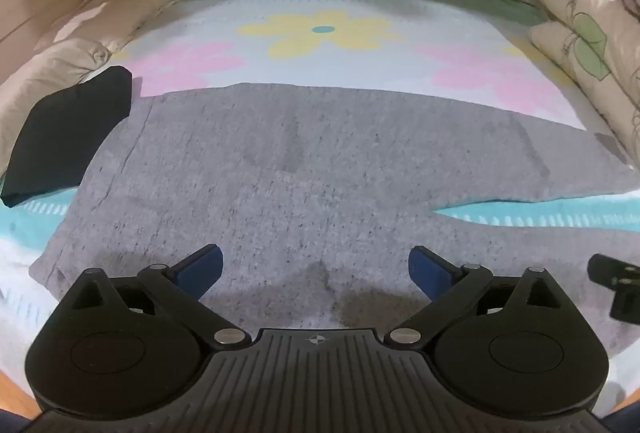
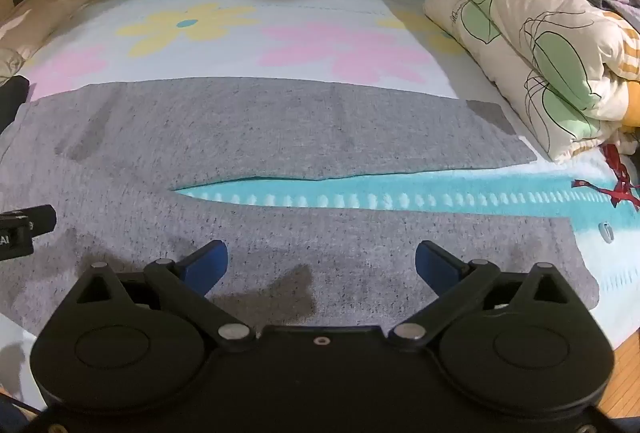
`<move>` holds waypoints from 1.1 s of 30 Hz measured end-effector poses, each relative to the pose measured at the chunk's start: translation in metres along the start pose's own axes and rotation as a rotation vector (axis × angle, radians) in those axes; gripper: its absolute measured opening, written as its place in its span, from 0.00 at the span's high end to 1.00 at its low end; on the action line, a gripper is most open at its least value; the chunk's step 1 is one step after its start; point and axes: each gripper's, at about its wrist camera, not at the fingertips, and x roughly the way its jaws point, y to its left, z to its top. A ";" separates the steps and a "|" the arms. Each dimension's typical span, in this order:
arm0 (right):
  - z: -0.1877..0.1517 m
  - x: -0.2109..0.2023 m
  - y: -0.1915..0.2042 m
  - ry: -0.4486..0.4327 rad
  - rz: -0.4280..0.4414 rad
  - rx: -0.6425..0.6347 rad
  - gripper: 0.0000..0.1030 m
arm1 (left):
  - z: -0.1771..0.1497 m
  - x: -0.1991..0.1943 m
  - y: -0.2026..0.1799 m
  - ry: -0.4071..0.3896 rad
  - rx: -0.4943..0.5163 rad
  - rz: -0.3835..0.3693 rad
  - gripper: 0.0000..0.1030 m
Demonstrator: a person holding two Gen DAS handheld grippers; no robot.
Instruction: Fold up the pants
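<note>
- Left tongs [image 1: 316, 271]: blue-padded fingers spread wide apart, holding nothing, hovering above the waist end of the garment.
- Right tongs [image 2: 322, 269]: fingers likewise parted and empty, poised over the near leg; each tool's black body shows at the edge of the other's view.
- Heathered grey knit jogging pants [image 1: 304, 161]: laid flat on the flower-printed bedsheet [image 1: 320, 29], directly ahead of and beneath both tongs, legs running off to your right, split by a narrow wedge of teal sheet.
- Handling, as a judgement: soft, limp and light; expect it to sag and drag on the sheet, not slide. Nothing fragile.
- Where to grip: pinch through both layers at an edge, likely the near leg's outer seam, one tong toward the waistband, the other toward the cuff [image 2: 576, 253].
- Appearance: mostly smooth, faint creases near the waist, far cuff showing a darker band.
- Folded black cloth [image 1: 68, 137]: left of your left tongs, touching the waist edge.
- Cream floral quilts [image 2: 532, 45]: stacked far right.
</note>
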 end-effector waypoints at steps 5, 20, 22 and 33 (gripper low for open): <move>0.001 0.001 -0.006 0.002 -0.003 0.041 0.03 | 0.000 0.000 0.002 -0.014 0.014 -0.014 0.03; 0.001 0.010 -0.047 0.039 0.021 0.203 0.03 | 0.004 -0.002 0.003 -0.050 0.053 0.010 0.03; 0.001 0.011 -0.048 0.045 0.014 0.201 0.03 | 0.003 -0.002 0.002 -0.047 0.060 0.009 0.03; 0.001 0.012 -0.043 0.057 0.016 0.165 0.03 | 0.004 -0.001 0.003 -0.012 0.022 -0.054 0.03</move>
